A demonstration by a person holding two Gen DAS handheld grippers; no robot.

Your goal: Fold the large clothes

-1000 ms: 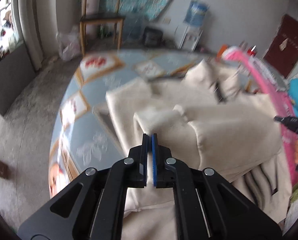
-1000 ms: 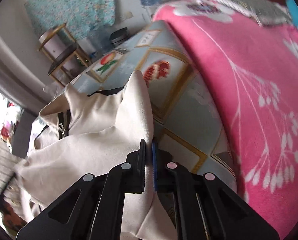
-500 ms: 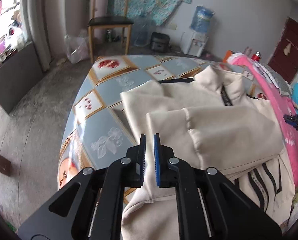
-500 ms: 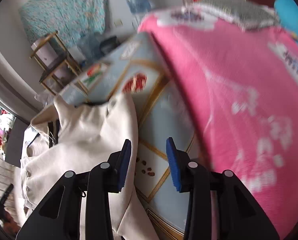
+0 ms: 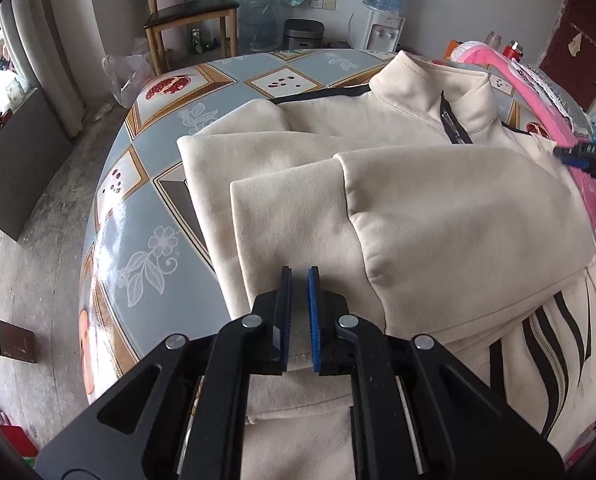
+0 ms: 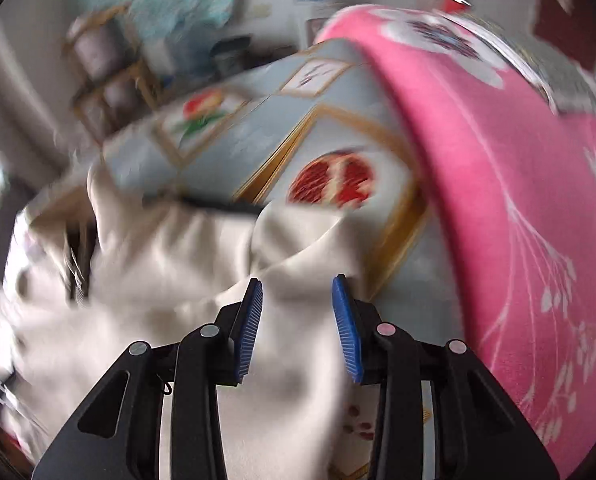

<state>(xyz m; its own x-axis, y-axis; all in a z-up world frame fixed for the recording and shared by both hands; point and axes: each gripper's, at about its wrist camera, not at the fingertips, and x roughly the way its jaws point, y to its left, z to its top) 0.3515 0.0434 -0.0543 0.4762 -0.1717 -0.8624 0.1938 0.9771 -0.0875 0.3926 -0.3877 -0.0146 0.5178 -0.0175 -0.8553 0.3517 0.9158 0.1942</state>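
Sleeves laid across the jacket — we've let go: right gripper agape, left gripper nearly closed, gripping nothing.

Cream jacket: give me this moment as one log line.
cream jacket sleeve folded across, on table | left claw barely parted, empty | right claw just opened, fabric ungripped between

Grey floor — wooden chair

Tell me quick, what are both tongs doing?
Left tongs: barely open, holding nothing, above the cream jacket.
Right tongs: open, just been opening; jacket cloth lies between, unpinched.
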